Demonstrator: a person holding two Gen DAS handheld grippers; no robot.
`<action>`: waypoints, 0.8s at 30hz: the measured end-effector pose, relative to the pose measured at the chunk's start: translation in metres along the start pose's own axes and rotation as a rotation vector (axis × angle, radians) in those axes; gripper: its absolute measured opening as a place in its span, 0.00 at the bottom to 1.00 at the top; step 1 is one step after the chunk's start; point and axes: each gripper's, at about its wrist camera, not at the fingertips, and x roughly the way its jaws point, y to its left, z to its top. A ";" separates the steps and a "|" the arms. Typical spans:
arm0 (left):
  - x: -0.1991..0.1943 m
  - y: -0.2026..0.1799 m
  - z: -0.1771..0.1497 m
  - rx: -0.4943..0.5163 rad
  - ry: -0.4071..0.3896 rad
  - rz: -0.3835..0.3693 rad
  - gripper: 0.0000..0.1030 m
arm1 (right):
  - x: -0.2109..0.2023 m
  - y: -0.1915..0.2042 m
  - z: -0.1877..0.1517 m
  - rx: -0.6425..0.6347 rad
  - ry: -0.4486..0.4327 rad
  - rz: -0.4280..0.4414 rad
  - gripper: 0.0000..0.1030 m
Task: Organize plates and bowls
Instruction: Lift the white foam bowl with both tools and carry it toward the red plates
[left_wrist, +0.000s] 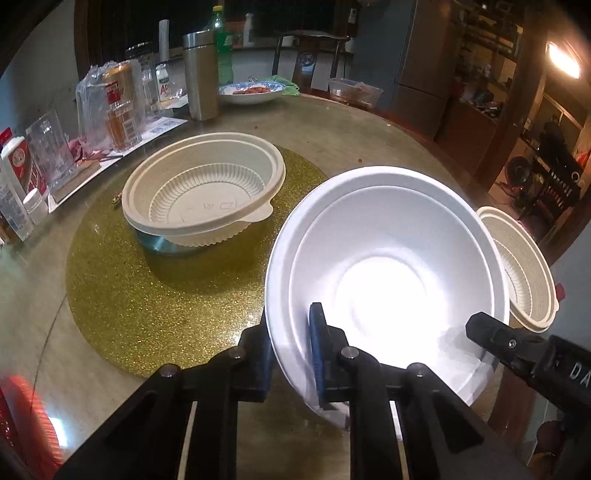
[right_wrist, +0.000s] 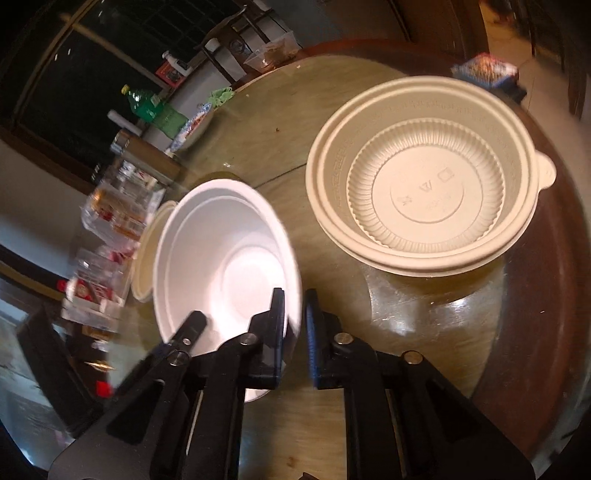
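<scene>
While my left gripper (left_wrist: 291, 354) and right gripper (right_wrist: 294, 332) both pinch the white bowl's (left_wrist: 388, 266) rim, two beige ribbed bowls (right_wrist: 424, 177) sit beyond them.

The rim of a white bowl (left_wrist: 384, 273) is clamped by the left tool (left_wrist: 291, 350), while its far edge is met by the right tool (left_wrist: 491, 332). A cream ribbed bowl (left_wrist: 203, 188) is seen on a gold glitter mat (left_wrist: 155, 302) on the counter (left_wrist: 351, 140), and another cream bowl (left_wrist: 524, 266) is partly hidden behind the white one.

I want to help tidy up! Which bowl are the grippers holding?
The plain white bowl, gripped at its rim by the left gripper and right gripper. The two beige bowls are ribbed and untouched.
</scene>
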 end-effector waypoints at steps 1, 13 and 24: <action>-0.001 0.000 0.000 0.000 -0.004 0.001 0.15 | -0.001 0.003 -0.001 -0.016 -0.008 -0.020 0.08; -0.013 -0.002 0.000 0.022 -0.051 0.017 0.14 | -0.014 0.020 -0.010 -0.115 -0.057 -0.108 0.08; -0.040 0.004 -0.009 0.020 -0.095 0.067 0.14 | -0.031 0.034 -0.022 -0.160 -0.087 -0.077 0.08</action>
